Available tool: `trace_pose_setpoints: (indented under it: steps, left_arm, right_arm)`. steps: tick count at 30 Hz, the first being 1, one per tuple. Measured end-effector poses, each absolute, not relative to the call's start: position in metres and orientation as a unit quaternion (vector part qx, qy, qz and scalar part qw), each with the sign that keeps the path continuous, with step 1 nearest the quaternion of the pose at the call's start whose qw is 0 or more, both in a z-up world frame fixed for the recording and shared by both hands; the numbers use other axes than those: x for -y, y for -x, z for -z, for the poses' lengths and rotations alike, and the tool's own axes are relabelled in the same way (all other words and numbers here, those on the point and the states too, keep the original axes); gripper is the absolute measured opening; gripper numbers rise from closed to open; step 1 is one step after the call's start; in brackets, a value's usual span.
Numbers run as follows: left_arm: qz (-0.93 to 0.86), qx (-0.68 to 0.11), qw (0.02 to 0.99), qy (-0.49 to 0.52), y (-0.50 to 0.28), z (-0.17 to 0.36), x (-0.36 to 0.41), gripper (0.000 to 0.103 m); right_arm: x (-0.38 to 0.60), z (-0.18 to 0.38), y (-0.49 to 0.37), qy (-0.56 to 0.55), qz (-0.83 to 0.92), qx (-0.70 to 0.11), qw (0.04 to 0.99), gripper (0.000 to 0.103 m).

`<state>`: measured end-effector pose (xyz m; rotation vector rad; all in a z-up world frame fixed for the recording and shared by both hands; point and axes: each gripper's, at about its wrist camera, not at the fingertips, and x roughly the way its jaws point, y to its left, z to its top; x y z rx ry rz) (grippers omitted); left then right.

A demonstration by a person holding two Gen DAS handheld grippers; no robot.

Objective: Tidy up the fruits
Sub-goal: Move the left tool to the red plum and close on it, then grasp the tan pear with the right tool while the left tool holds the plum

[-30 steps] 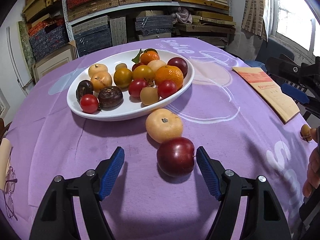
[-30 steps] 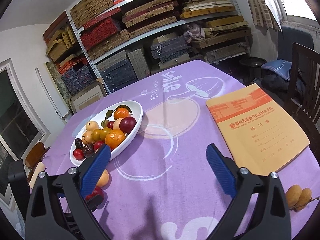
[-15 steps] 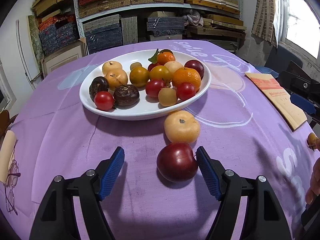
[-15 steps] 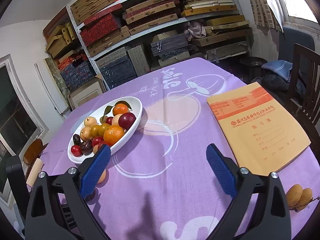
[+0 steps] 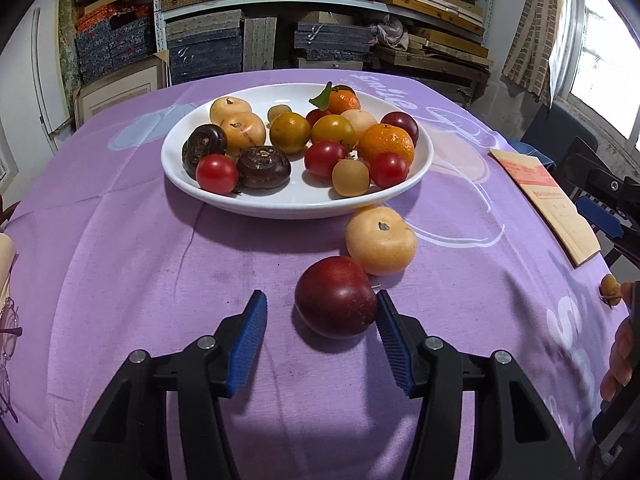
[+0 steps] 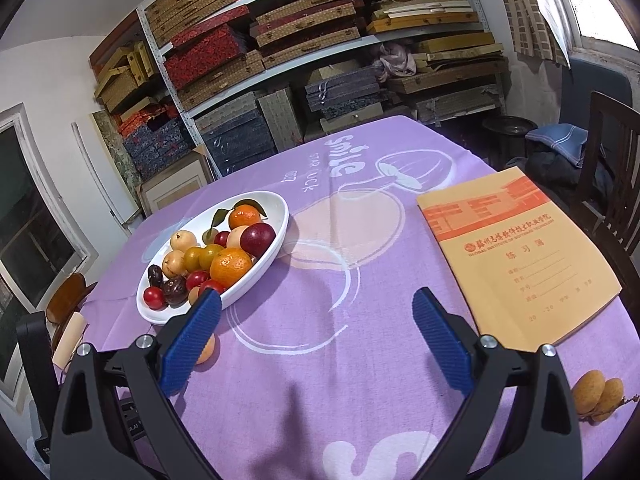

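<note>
Left wrist: plum (image 5: 336, 298) stem rightward

A storeroom: shelves (image 6: 320, 40) stacked with fabric-covered boxes (image 6: 200, 56).

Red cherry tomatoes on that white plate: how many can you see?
3, counted in the left wrist view: one at the plate's front left, one mid-plate, one front right by the orange. Others may hide behind bigger fruit.
</note>
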<state>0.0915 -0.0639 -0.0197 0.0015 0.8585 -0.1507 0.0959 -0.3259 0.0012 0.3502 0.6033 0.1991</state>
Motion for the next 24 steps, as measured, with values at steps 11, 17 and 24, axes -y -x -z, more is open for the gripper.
trace_pose_setpoints:
  steps: [11, 17, 24]
  left_arm:
    - [0.088, -0.413, 0.906, 0.024, -0.101, 0.018, 0.06, 0.041]
    - [0.105, -0.401, 0.91, 0.027, -0.098, 0.013, 0.061, 0.04]
    - [0.065, -0.374, 0.925, 0.008, -0.065, -0.004, 0.025, 0.04]
  right_arm:
    - [0.317, 0.001, -0.096, -0.153, -0.106, -0.305, 0.934, 0.094]
    - [0.314, 0.002, -0.096, -0.144, -0.114, -0.307, 0.934, 0.094]
    - [0.282, 0.007, -0.098, -0.096, -0.158, -0.335, 0.924, 0.094]
